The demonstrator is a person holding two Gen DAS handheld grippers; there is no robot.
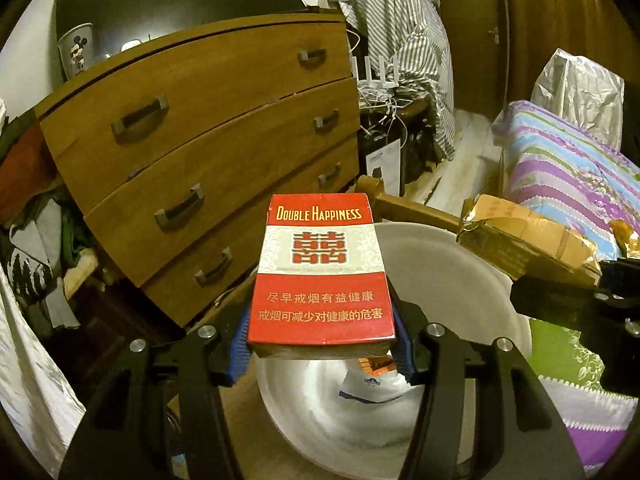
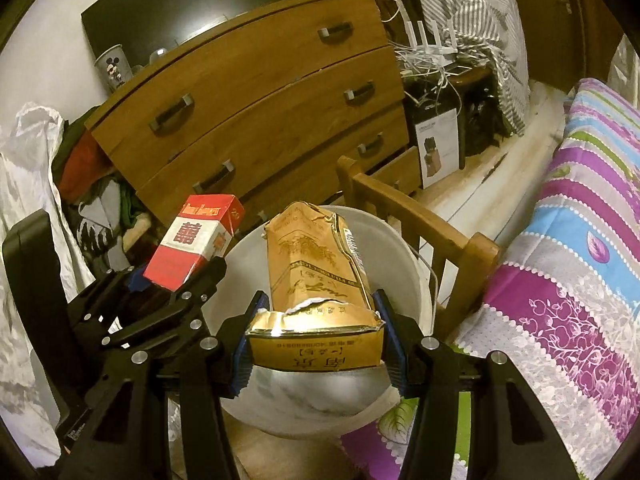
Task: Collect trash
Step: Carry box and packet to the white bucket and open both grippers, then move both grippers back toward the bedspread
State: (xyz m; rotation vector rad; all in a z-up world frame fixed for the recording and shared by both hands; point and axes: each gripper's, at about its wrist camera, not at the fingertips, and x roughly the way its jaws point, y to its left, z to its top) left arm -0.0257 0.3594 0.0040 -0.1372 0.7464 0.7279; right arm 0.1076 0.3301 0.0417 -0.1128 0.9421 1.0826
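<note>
A red and white cigarette pack (image 1: 322, 272) marked Double Happiness sits between the blue pads of my left gripper (image 1: 320, 352), which is shut on it. It hangs over a white trash bin (image 1: 460, 280) lined with a bag that holds some scraps. My right gripper (image 2: 314, 344) is shut on a torn gold cigarette carton (image 2: 316, 276), held above the same bin (image 2: 404, 264). The right wrist view shows the left gripper (image 2: 176, 280) with the red pack (image 2: 196, 240) at the left. The left wrist view shows the gold carton (image 1: 524, 236) and the right gripper (image 1: 592, 300) at the right.
A wooden chest of drawers (image 1: 208, 152) stands behind the bin, with a Mickey cup (image 1: 76, 50) on top. A wooden chair frame (image 2: 420, 220) stands beside the bin. A bed with a striped floral quilt (image 2: 568, 240) fills the right. Clothes (image 1: 40, 248) pile up at the left.
</note>
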